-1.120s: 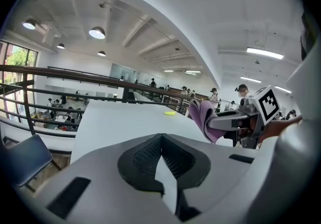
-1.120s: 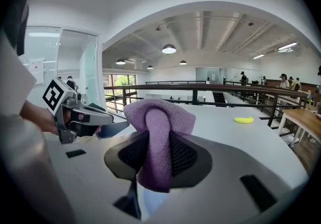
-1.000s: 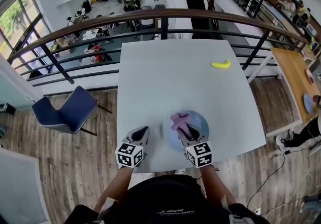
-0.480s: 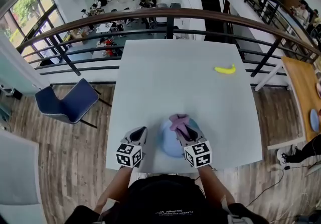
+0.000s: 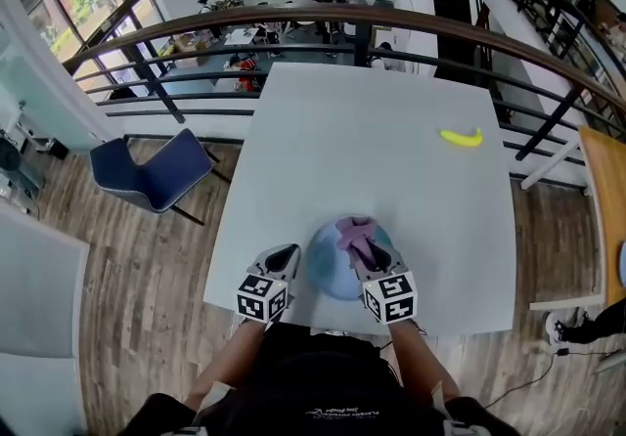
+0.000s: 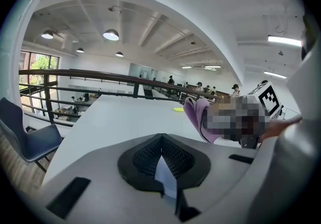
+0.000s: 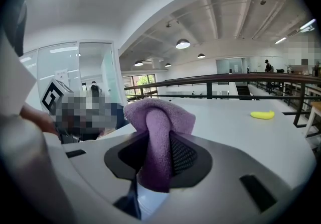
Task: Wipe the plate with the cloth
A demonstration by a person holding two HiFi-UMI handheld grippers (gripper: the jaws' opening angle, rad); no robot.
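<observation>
A blue plate (image 5: 331, 273) lies near the front edge of the white table (image 5: 372, 141). My right gripper (image 5: 368, 246) is over the plate, shut on a purple cloth (image 5: 356, 232) that bunches out past the jaws onto the plate's far right part. In the right gripper view the cloth (image 7: 158, 116) fills the gap of my right gripper (image 7: 159, 136). My left gripper (image 5: 286, 253) sits just left of the plate's rim, shut on nothing. In the left gripper view, the pads of my left gripper (image 6: 161, 140) meet, and the cloth (image 6: 196, 113) shows to the right.
A yellow banana (image 5: 461, 137) lies at the table's far right. A blue chair (image 5: 152, 175) stands on the wooden floor to the left. A dark railing (image 5: 323, 28) runs behind the table's far edge, with a drop beyond it.
The right gripper has carried the cloth from the plate's left part toward its right. The left gripper has come closer to the plate's left rim. The head camera has shifted.
</observation>
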